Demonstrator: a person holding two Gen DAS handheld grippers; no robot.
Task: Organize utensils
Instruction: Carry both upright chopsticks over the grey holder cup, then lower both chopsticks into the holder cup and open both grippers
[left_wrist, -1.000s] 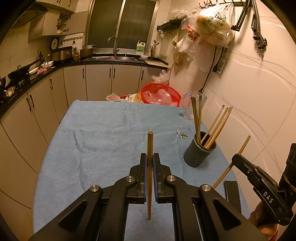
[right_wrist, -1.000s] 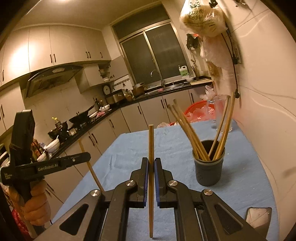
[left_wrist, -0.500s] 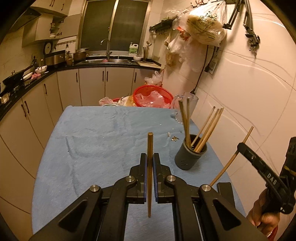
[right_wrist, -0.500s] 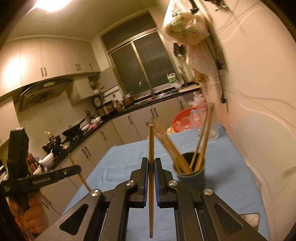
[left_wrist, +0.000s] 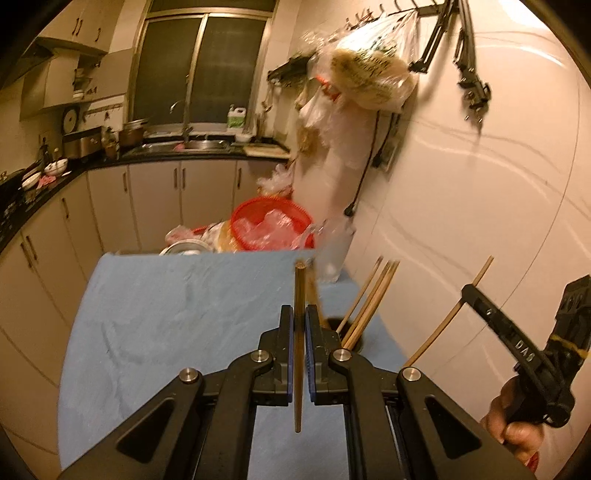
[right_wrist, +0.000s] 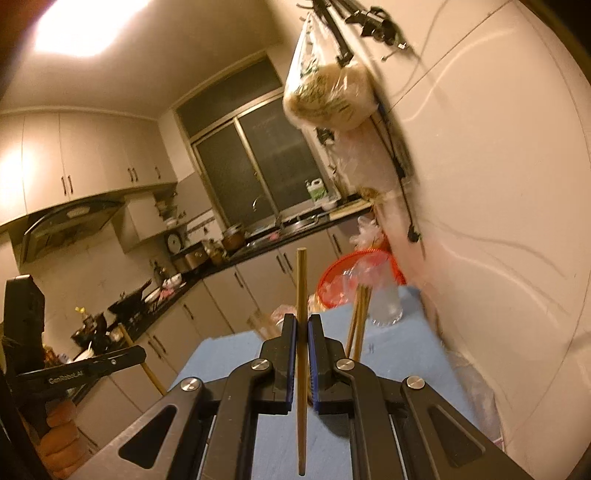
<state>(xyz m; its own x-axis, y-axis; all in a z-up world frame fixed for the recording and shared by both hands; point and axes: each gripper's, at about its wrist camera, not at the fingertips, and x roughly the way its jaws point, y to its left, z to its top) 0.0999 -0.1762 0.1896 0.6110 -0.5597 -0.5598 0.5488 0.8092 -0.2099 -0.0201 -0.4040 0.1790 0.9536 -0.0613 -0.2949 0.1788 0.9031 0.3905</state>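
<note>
Left wrist view: both hands have lifted, left gripper (left_wrist: 300, 354) clamped on one chopstick (left_wrist: 298, 295), right gripper (right_wrist: 302, 363) on another chopstick (right_wrist: 301, 288), closing over the chopstick holder (left_wrist: 356, 341) on the blue cloth (left_wrist: 166, 314), so the drop looks next

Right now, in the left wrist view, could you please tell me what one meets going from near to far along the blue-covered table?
Left gripper shut on a chopstick → dark holder of chopsticks → clear glass jar → red basket beyond the blue cloth → cabinets under the sink.
</note>
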